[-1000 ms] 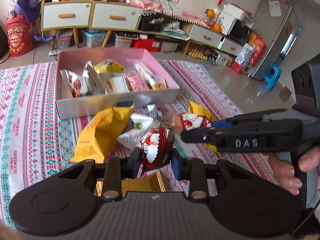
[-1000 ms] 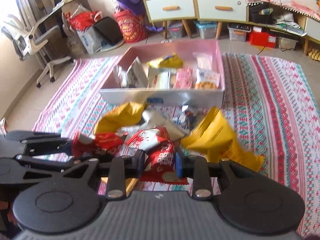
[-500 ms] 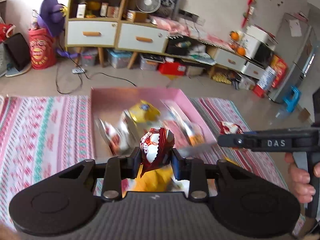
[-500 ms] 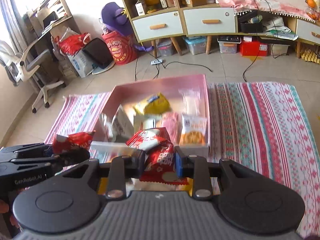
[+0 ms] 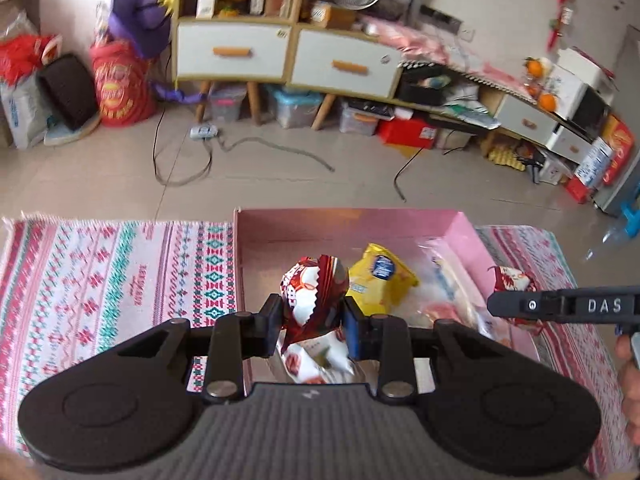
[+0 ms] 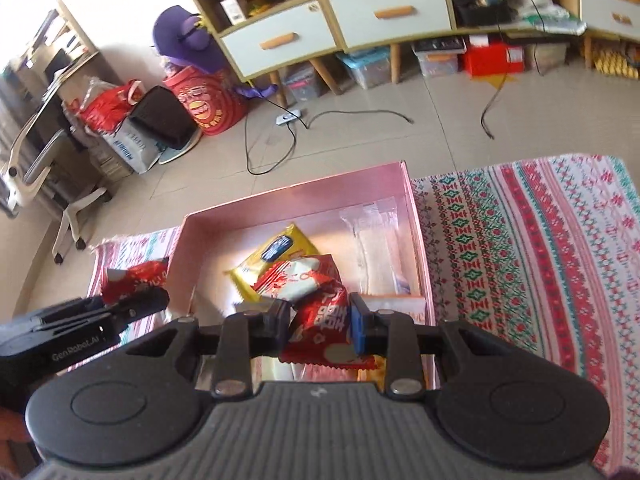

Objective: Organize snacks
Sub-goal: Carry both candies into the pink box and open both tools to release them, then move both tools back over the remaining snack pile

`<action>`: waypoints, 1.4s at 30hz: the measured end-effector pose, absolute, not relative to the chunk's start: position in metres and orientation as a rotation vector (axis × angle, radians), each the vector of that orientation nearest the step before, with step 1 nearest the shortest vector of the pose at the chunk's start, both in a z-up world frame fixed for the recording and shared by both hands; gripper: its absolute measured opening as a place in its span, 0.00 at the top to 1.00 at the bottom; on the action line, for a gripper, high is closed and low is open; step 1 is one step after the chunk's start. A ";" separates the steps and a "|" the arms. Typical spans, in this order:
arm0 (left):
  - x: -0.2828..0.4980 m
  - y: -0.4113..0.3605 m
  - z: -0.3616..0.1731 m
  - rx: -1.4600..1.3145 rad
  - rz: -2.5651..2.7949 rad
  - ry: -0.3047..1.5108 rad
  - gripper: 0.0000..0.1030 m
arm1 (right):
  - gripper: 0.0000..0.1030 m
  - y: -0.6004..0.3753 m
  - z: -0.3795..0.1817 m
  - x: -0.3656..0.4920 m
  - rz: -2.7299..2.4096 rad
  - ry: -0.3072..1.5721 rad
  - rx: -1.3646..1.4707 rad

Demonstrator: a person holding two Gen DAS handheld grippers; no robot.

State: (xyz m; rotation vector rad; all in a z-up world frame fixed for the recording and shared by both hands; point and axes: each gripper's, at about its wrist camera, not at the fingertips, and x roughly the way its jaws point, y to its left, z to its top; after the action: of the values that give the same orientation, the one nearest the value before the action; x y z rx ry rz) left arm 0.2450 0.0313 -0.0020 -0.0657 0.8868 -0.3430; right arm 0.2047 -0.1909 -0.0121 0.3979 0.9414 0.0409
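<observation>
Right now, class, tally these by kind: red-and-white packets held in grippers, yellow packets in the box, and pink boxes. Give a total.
Red-and-white packets held in grippers: 2, the left packet in the left gripper and the right packet in the right gripper
Yellow packet in the box: 1
Pink box: 1
Total: 4
</observation>
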 end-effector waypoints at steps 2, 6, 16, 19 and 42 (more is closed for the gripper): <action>0.255 0.031 -0.007 -0.096 -0.332 0.920 0.63 | 0.73 -0.191 -0.018 0.212 0.017 0.953 0.387; 0.270 0.028 -0.010 -0.096 -0.303 0.948 0.64 | 0.73 -0.192 -0.024 0.223 -0.028 0.974 0.377; 0.281 0.023 -0.012 -0.098 -0.273 0.976 0.64 | 0.73 -0.195 -0.028 0.237 -0.056 0.992 0.395; 0.279 0.025 -0.011 -0.110 -0.271 0.976 0.63 | 0.68 -0.194 -0.027 0.237 -0.044 0.993 0.397; 0.238 0.037 0.011 -0.115 -0.326 0.928 0.03 | 0.26 -0.188 0.008 0.201 -0.017 0.926 0.370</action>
State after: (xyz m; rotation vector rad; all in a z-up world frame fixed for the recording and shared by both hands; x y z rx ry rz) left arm 0.2376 0.0371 0.0110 -0.1146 0.9276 -0.3262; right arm 0.2008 -0.1881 0.0084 0.3701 0.9258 -0.0167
